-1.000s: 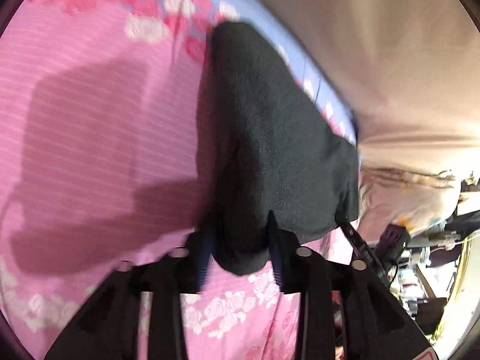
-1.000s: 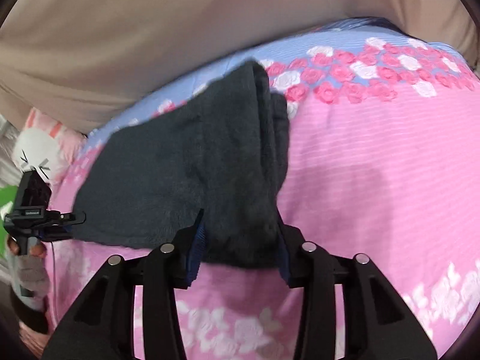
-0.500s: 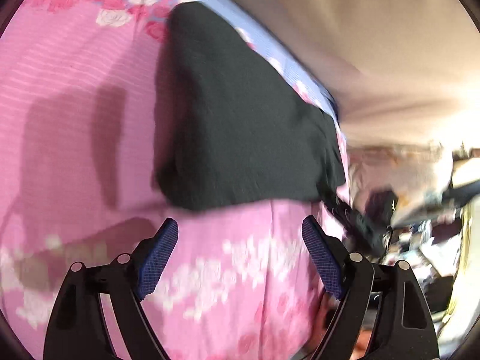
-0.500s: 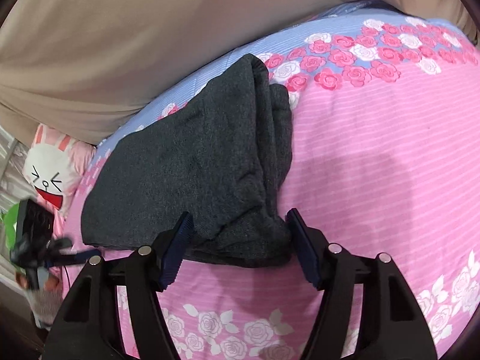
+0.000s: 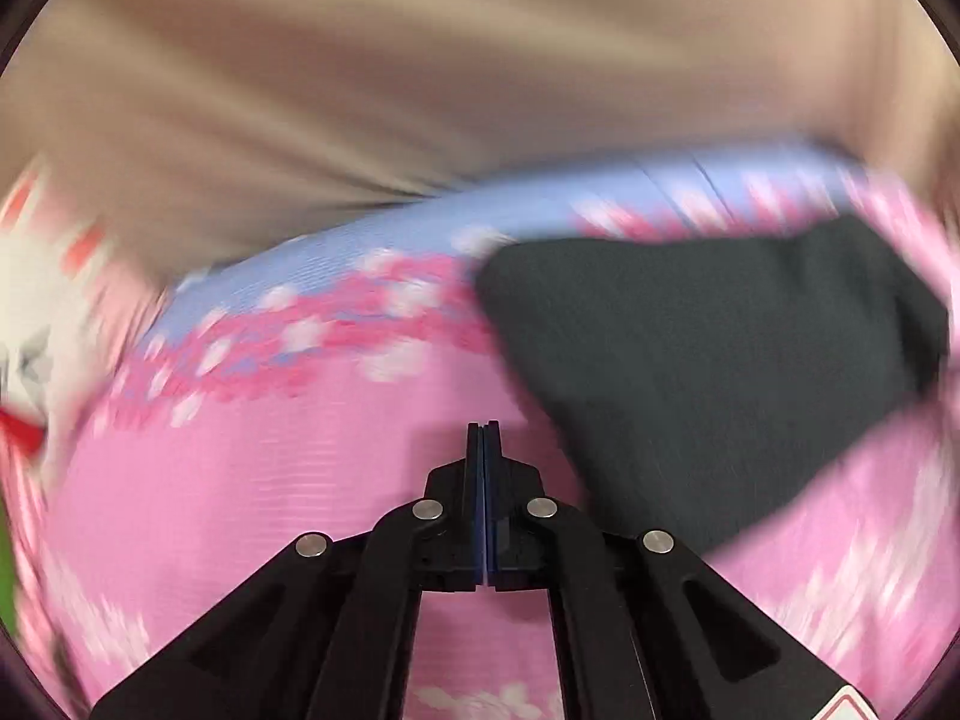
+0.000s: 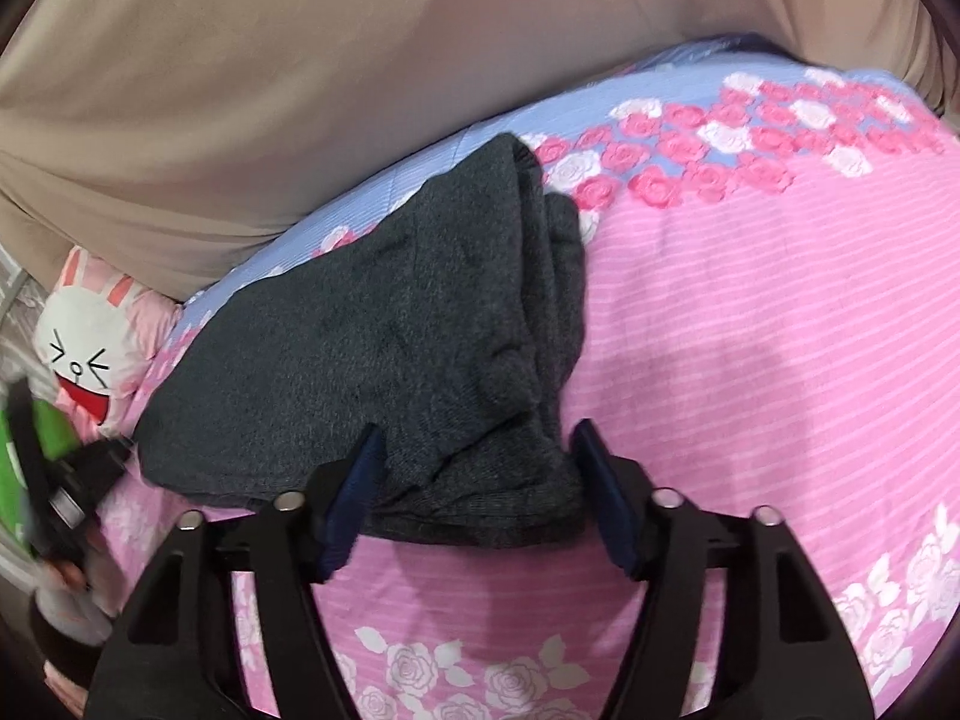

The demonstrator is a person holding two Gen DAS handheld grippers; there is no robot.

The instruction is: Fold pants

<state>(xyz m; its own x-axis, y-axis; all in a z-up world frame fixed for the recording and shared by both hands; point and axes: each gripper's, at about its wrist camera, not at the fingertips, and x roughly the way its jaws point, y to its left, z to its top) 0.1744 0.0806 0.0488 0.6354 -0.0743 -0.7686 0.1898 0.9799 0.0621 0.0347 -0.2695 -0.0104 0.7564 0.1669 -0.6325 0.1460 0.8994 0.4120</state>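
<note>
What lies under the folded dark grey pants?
The folded dark grey knit pants lie on the pink striped, rose-printed bedsheet, which shows all around them. Whatever lies directly beneath the fabric is covered.

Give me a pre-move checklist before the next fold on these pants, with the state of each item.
1. Pants lie folded in a bundle on the bedspread: ok.
2. Left gripper shut with nothing between its pads, off the cloth: ok.
3. Right gripper straddles the near end of the bundle, its jaws closing: ok.
4. Right pads pressing on the cloth: not ok, they still stand off it.
5. Layers even at the far end: not ok, one fold pokes out past the other.
6. Left wrist view sharp enough to aim by: not ok, it is blurred.
</note>
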